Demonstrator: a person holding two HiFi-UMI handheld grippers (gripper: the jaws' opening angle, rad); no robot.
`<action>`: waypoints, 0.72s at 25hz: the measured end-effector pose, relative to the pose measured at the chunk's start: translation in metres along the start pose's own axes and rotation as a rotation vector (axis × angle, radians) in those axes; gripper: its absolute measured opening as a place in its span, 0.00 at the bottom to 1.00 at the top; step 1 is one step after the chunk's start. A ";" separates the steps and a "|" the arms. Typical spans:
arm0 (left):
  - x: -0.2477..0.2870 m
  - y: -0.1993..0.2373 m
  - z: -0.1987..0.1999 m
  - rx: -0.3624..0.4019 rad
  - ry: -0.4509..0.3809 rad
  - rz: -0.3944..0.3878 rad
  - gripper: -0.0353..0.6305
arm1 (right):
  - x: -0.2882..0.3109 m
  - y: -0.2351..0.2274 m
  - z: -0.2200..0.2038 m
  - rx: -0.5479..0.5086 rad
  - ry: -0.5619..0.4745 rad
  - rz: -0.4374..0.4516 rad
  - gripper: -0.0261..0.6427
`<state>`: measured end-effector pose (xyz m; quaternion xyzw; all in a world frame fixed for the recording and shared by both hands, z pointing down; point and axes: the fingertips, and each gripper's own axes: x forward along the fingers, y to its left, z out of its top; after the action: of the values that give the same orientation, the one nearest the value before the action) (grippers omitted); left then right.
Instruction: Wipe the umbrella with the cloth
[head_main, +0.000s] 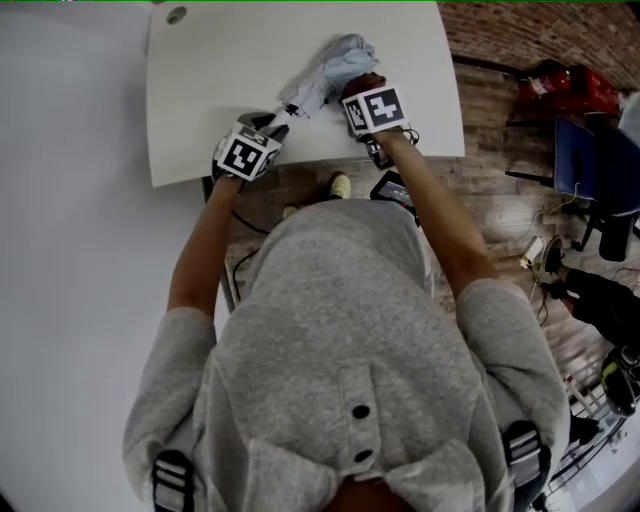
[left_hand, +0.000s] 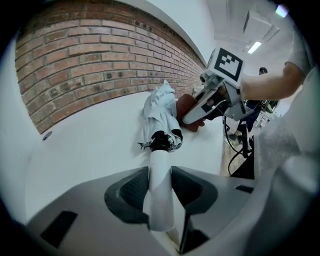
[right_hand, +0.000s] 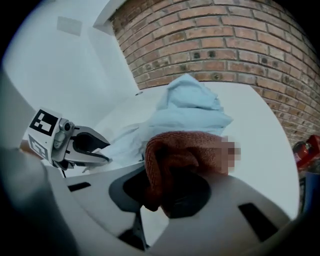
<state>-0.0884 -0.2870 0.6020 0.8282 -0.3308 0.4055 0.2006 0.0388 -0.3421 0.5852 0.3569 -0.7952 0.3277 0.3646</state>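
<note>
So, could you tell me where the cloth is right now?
The reddish-brown cloth is clamped in the right gripper, against the folded umbrella on the white table.

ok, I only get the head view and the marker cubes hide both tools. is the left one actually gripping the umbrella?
Observer: Yes. The left gripper view shows the left tool shut on the white handle of the umbrella.
Operator: And the right?
Observer: The right tool is shut on a rust-red cloth, bunched between its jaws.
Operator: Cloth on the umbrella?
Observer: In the right gripper view it looks pressed against the umbrella's pale blue fabric.
</note>
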 end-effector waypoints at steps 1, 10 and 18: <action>-0.001 -0.001 0.000 -0.001 -0.003 -0.001 0.28 | 0.002 0.012 -0.001 0.003 0.003 0.024 0.16; -0.004 -0.004 -0.002 -0.034 -0.031 0.006 0.28 | -0.005 0.103 -0.004 -0.023 0.010 0.286 0.16; -0.047 0.007 -0.019 -0.108 -0.128 0.060 0.28 | -0.063 0.132 0.007 -0.025 -0.108 0.384 0.16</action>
<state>-0.1246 -0.2620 0.5758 0.8301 -0.3890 0.3390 0.2112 -0.0404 -0.2571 0.4957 0.2111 -0.8711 0.3615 0.2566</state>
